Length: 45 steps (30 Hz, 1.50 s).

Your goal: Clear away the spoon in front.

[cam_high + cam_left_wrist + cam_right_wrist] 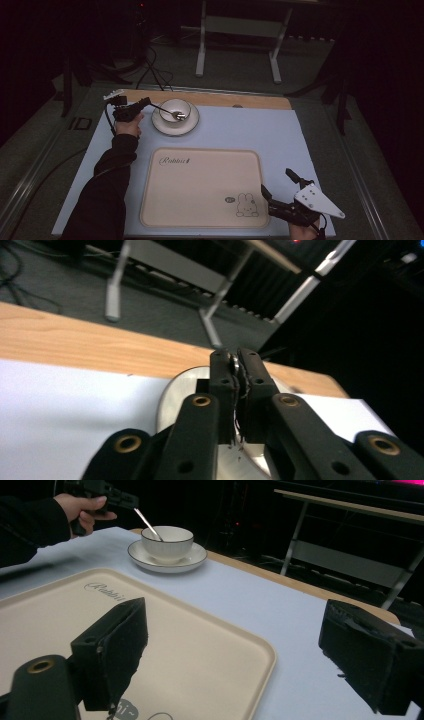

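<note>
Your right claw (276,192) sits nearest you, low at the near right corner of the table, jaws spread wide with nothing between them. In the right gripper view the cream tray (215,645) lies just ahead of and under its left jaw, and pale blue cloth (280,610) shows through the gap. The tray's rabbit drawing (247,205) is just beside that claw's tips in the high view. Look past the tray and you find the work: your left claw (145,102) is out at the far left, and its jaws are pinched tight on the handle of the spoon (167,110). No earlier look to compare, so I call it as it stands: closed on metal. In the left gripper view the two black jaws stand nearly together with the thin steel handle (234,364) squeezed between the tips. From that claw the spoon slants down to the right, its bowl end resting inside the white cup (175,107). The cup stands on its saucer (192,125), right in front of the left claw's tips. Beyond the saucer runs the wooden table edge (260,101), then dark floor and a white stand (237,25).
</note>
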Each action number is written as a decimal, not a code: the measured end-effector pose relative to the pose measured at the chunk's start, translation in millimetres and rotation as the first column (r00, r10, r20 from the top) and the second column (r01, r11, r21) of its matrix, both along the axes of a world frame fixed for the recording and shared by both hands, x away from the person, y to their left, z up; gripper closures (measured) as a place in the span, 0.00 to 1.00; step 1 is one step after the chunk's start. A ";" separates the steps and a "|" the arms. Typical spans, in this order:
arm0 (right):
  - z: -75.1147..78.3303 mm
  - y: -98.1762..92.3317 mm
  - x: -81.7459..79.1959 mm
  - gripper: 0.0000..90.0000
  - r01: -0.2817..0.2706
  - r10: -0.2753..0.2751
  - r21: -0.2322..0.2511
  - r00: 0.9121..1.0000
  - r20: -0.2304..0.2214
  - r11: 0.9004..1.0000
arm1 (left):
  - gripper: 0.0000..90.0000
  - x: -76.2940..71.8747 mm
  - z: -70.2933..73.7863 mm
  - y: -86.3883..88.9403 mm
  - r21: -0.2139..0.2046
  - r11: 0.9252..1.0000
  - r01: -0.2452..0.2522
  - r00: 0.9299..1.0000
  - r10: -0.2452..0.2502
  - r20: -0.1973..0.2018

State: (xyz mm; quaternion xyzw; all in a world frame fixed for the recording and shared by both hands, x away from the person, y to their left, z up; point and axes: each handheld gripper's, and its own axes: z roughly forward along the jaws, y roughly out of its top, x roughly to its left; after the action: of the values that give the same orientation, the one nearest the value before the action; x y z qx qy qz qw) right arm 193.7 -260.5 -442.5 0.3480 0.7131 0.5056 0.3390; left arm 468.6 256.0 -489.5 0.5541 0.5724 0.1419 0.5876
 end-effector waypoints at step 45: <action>2.9 -2.5 -2.8 0.13 0.013 -0.013 0.022 0.999 0.030 1.000 | 1.00 -36.6 119.0 2.2 0.221 0.960 0.172 0.979 -0.191 0.068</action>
State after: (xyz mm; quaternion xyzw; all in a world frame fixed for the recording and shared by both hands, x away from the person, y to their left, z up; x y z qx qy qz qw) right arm 190.9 -263.0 -439.6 0.3485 0.7000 0.5164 0.3492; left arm 431.9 258.2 -370.5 0.6576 0.4738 0.1725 0.5597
